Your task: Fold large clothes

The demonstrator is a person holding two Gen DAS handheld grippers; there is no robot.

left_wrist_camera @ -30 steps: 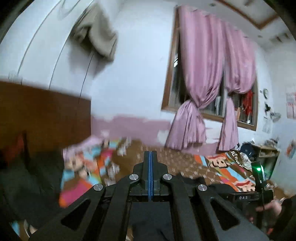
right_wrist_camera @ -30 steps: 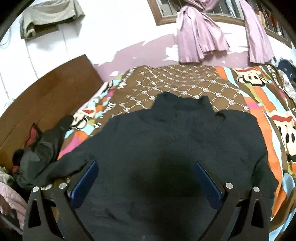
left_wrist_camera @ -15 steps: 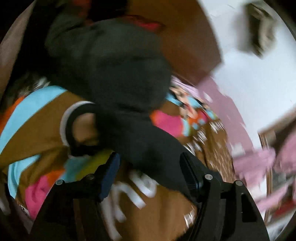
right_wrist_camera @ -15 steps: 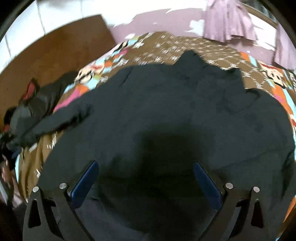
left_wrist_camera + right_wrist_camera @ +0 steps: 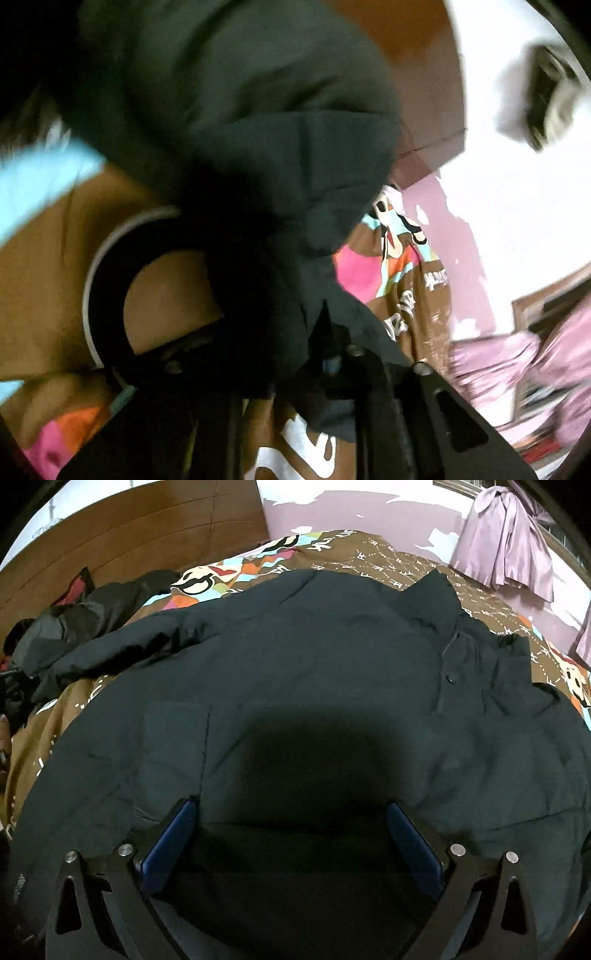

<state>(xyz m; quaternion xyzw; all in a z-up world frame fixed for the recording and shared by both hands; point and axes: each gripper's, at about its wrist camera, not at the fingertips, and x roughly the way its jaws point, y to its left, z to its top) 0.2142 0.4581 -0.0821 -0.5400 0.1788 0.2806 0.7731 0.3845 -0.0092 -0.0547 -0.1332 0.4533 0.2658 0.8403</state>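
On bedspread (image 5: pixel 373 559), dark jacket (image 5: pixel 295 672), left gripper (image 5: pixel 325 354) pinching sleeve (image 5: pixel 258 177), right gripper (image 5: pixel 291 845) spread.

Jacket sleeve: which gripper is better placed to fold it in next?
Probably the left gripper: it looks closed on the sleeve of the dark jacket. The right gripper hangs open over the jacket's body, holding nothing.

Nothing in my two views could be read for certain. The brown bedspread (image 5: pixel 373 559) carried rows of white letter-like marks, too small and bent to make out. Closer to my left claw, large white characters showed on the same bedspread (image 5: pixel 306 456), cut off and blurred. The jacket (image 5: pixel 295 672) bore no legible label.
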